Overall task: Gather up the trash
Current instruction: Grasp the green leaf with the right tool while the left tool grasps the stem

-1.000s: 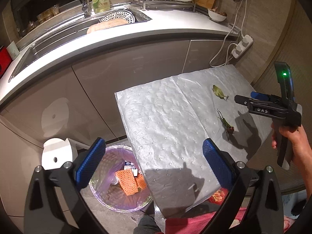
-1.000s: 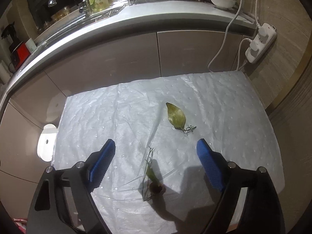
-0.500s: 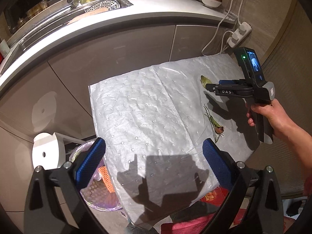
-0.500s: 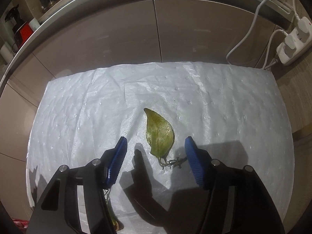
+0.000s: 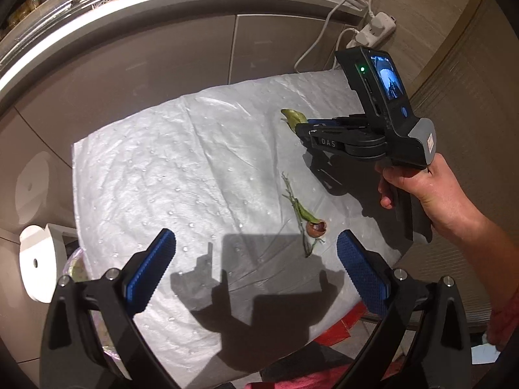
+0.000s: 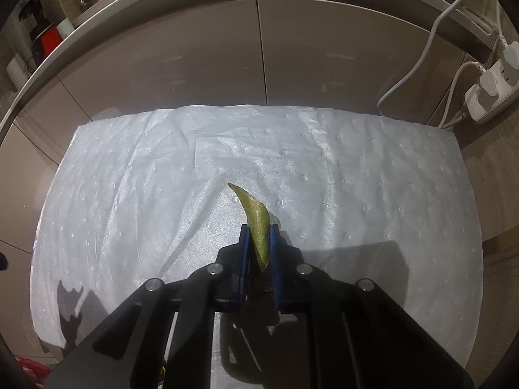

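Note:
My right gripper (image 6: 259, 231) is shut on a green leaf (image 6: 256, 217), whose tip curls up and forward above the white padded sheet (image 6: 162, 194). In the left wrist view the right gripper (image 5: 300, 126) holds the leaf (image 5: 293, 116) at the sheet's far right. A stem with a brown bud (image 5: 314, 227) lies on the sheet (image 5: 162, 178), just ahead of my left gripper (image 5: 256, 249), which is open and empty above the sheet's near part.
A trash bin with a clear bag (image 5: 78, 265) stands below the sheet's left edge, beside a white bin lid (image 5: 39, 259). Grey cabinets (image 6: 227, 58) run behind. A power strip with cables (image 6: 489, 94) hangs at the right.
My right gripper has closed on the leaf and lifted it off the sheet. My left gripper has moved right and closer over the sheet, toward the stem.

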The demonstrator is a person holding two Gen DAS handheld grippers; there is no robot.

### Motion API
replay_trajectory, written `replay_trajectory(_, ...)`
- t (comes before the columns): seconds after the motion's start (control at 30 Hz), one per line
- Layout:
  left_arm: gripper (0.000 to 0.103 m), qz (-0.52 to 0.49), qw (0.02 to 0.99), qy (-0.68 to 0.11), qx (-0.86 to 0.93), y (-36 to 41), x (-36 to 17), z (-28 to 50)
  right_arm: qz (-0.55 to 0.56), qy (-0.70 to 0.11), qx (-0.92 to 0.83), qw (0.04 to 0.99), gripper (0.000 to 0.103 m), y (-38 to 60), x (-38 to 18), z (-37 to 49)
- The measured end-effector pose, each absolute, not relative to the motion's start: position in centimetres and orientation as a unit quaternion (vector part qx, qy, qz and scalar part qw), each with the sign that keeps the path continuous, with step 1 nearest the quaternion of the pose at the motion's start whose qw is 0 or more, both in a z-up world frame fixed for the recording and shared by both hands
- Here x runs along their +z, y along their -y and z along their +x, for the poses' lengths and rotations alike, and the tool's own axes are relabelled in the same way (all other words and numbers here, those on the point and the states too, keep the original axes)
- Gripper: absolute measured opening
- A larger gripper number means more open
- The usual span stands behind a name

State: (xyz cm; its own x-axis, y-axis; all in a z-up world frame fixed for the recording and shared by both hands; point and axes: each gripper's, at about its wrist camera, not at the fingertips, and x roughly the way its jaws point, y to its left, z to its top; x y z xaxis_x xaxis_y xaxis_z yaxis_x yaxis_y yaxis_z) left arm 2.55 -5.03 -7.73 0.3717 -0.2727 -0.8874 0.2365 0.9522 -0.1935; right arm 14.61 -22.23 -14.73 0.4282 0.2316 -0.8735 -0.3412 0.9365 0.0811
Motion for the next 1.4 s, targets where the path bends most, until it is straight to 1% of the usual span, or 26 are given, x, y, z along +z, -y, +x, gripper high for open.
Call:
replay_trajectory(0.13,0.095,-0.037,0.811,-0.560,-0.167,7.6,-9.4,3.6,-0.030,-0.491,0.166,0.855,0.012,24.4,-12.7,13.7)
replay_trajectory(0.23,0.095,-0.018,0.806,-0.563,-0.180,9.7,-10.6,3.8,-0.014,-0.480,0.160,0.863,0.012,26.0,-11.2,12.4)
replay_trajectory(0.47,0.082,0.015,0.788,-0.581,-0.204,12.3,-13.6,4.4,0.020,-0.464,0.139,0.875,0.012,29.4,-8.9,9.3)
replay_trajectory(0.6,0.075,0.031,0.778,-0.592,-0.208,12.9,-15.0,4.7,0.038,-0.461,0.127,0.878,0.012,30.7,-8.5,8.0)
replay_trajectory(0.63,0.071,0.034,0.776,-0.594,-0.208,13.1,-15.3,4.7,0.042,-0.459,0.124,0.878,0.012,31.0,-8.4,7.7)
replay_trajectory(0.73,0.067,0.043,0.767,-0.605,-0.211,13.6,-16.3,4.7,0.050,-0.457,0.117,0.880,0.012,31.5,-8.5,7.2)
replay_trajectory(0.83,0.065,0.063,0.768,-0.599,-0.218,14.3,-16.5,4.2,0.057,-0.457,0.113,0.880,0.012,31.9,-8.6,6.8)
replay_trajectory(0.9,0.061,0.066,0.769,-0.597,-0.221,14.5,-16.5,4.2,0.062,-0.458,0.111,0.880,0.012,32.0,-8.7,6.5)
replay_trajectory(0.97,0.049,0.061,0.768,-0.598,-0.223,14.3,-16.4,4.2,0.064,-0.459,0.110,0.879,0.012,32.1,-8.8,6.3)
replay_trajectory(1.0,0.046,0.061,0.767,-0.598,-0.222,14.2,-16.4,4.2,0.065,-0.460,0.110,0.879,0.012,32.2,-8.9,6.3)
replay_trajectory(1.07,0.035,0.064,0.767,-0.599,-0.222,14.1,-16.4,4.3,0.068,-0.461,0.109,0.878,0.012,32.1,-9.0,6.2)
replay_trajectory(1.1,0.032,0.067,0.768,-0.598,-0.220,14.1,-16.5,4.2,0.069,-0.462,0.109,0.877,0.012,32.2,-9.0,6.2)
replay_trajectory(1.13,0.027,0.071,0.769,-0.597,-0.219,14.2,-16.4,4.3,0.070,-0.462,0.109,0.877,0.012,32.1,-9.0,6.1)
replay_trajectory(1.23,0.024,0.081,0.771,-0.594,-0.218,14.5,-16.3,4.7,0.073,-0.463,0.109,0.877,0.012,32.1,-9.1,6.0)
replay_trajectory(1.4,0.024,0.081,0.771,-0.590,-0.225,14.5,-16.1,4.4,0.076,-0.461,0.108,0.878,0.012,31.9,-8.9,5.8)
